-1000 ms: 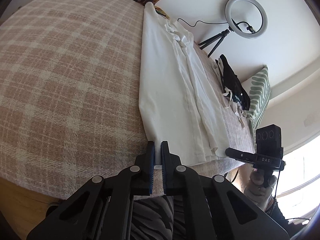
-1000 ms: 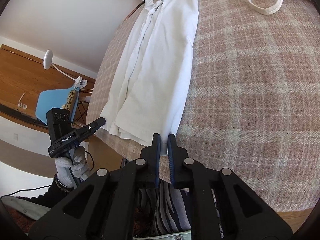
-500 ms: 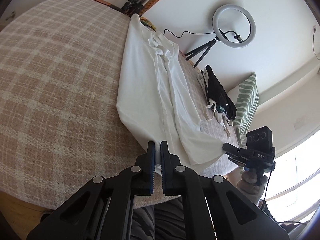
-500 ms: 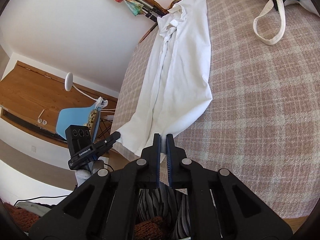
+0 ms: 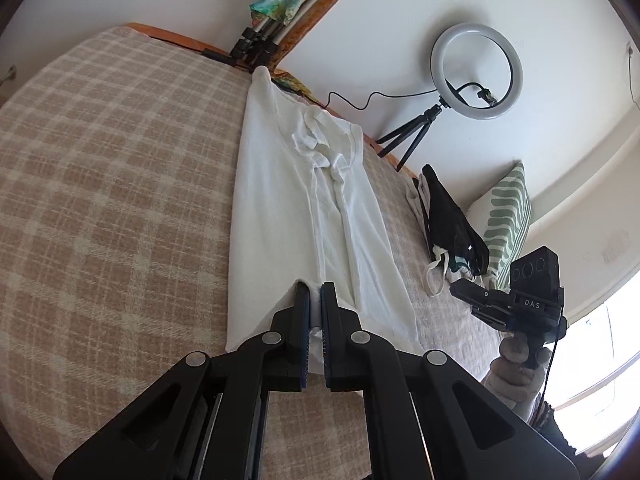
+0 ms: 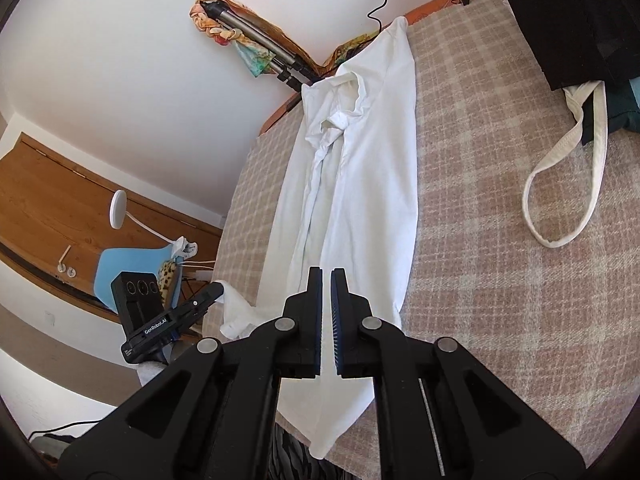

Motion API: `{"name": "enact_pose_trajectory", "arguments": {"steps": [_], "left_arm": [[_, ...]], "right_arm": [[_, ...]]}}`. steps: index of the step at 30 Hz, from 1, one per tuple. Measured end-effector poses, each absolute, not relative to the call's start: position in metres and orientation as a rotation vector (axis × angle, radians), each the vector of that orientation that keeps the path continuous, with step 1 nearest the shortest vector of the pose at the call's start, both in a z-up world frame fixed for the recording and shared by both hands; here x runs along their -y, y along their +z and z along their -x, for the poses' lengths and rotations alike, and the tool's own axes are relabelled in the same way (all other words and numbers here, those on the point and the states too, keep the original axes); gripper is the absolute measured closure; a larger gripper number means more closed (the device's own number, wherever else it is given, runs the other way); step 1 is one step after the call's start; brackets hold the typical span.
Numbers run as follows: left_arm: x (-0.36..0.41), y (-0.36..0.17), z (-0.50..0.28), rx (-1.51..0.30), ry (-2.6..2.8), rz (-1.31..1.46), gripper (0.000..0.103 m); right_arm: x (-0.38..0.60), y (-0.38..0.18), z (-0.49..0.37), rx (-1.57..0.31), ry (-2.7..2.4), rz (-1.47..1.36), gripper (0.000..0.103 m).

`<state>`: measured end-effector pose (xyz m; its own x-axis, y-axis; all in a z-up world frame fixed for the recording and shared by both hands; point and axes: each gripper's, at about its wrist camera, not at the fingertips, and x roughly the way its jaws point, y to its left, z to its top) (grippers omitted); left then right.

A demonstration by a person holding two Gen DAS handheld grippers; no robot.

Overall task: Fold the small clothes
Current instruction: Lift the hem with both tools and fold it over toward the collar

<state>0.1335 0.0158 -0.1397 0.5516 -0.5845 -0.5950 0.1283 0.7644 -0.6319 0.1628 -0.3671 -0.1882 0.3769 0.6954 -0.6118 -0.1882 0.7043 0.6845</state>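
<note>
A white collared shirt [image 5: 296,208] lies lengthwise on the plaid bed cover [image 5: 100,200], folded into a long narrow strip, collar at the far end. It also shows in the right wrist view [image 6: 360,184]. My left gripper [image 5: 315,292] is shut on the shirt's bottom hem and lifts it over the shirt's lower part. My right gripper [image 6: 326,276] is shut on the hem at the other corner and holds it raised the same way. Each gripper shows in the other's view: the right one [image 5: 480,294] and the left one [image 6: 212,292].
A black bag [image 5: 448,216] with white straps [image 6: 560,200] and a green striped pillow [image 5: 508,208] lie on the bed's right side. A ring light on a tripod [image 5: 476,72] stands by the wall. A blue chair [image 6: 132,268] stands beyond the bed's left edge.
Both grippers have lifted the shirt's bottom hem off the bed edge and carried it forward toward the collar. The lower part of the shirt now bends up off the cover.
</note>
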Motion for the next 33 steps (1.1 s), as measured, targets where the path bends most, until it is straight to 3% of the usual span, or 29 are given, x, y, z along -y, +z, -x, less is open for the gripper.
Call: {"name": "enact_pose_trajectory", "arguments": {"steps": [3,7,8,17,18,20,27,33], "left_arm": [[-0.013,-0.138,-0.130,-0.897,-0.462,0.539,0.099],[-0.016,-0.141,-0.107,-0.912,-0.467,0.534,0.099],[-0.020,-0.142,-0.099,-0.918,-0.462,0.558,0.099],[-0.030,-0.159,-0.056,-0.964,-0.417,0.642,0.099],[-0.030,-0.159,-0.056,-0.964,-0.420,0.650,0.099],[-0.028,-0.157,-0.058,-0.959,-0.428,0.659,0.099],[-0.025,-0.128,-0.049,-0.898,-0.457,0.621,0.099],[-0.030,-0.178,-0.041,-1.011,-0.384,0.651,0.099]], "right_arm": [[0.365,-0.200,-0.159,-1.145,0.558,-0.521,0.096],[0.363,-0.224,-0.126,-1.224,0.556,-0.525,0.051],[0.361,-0.230,-0.117,-1.237,0.562,-0.520,0.051],[0.348,-0.260,-0.067,-1.218,0.651,-0.627,0.052],[0.345,-0.261,-0.068,-1.220,0.674,-0.634,0.057],[0.337,-0.256,-0.073,-1.233,0.696,-0.640,0.096],[0.351,-0.207,-0.072,-1.156,0.743,-0.683,0.096],[0.362,-0.241,-0.071,-1.242,0.651,-0.677,0.096]]}}
